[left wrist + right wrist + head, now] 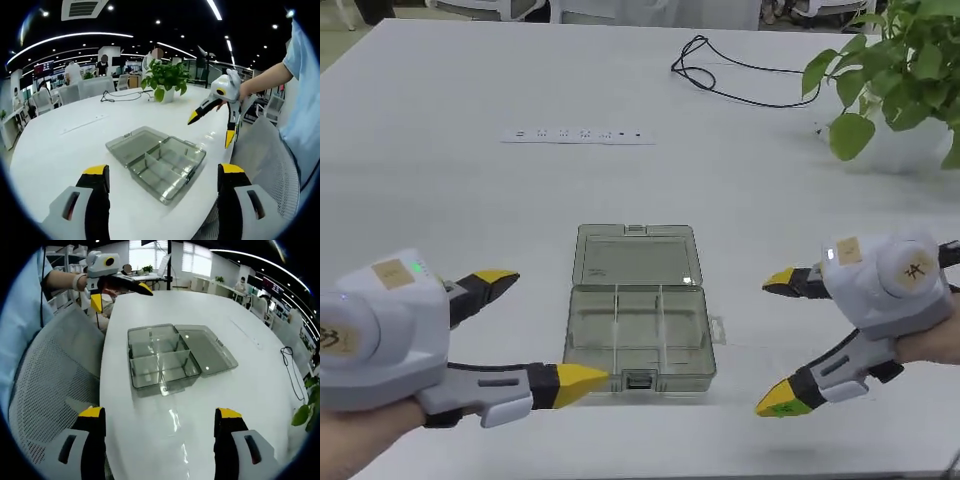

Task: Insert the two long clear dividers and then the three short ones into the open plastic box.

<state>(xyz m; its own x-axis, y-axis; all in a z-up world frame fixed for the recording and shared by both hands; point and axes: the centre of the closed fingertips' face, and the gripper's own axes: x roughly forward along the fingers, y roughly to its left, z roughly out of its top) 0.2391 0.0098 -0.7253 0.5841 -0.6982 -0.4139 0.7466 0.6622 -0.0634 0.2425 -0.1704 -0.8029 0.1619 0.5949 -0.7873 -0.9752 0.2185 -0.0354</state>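
Left gripper [535, 330] and right gripper [780, 342] both spread wide, holding nothing, flanking open box [635, 258] on table [470, 200], dividers [617, 320] inside.

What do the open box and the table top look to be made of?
The box: clear, grey-tinted hard plastic with a glossy finish; the table shows through its lid. The table top: white, smooth, slightly glossy, likely laminate or coated board, since light glints off it in the right gripper view.
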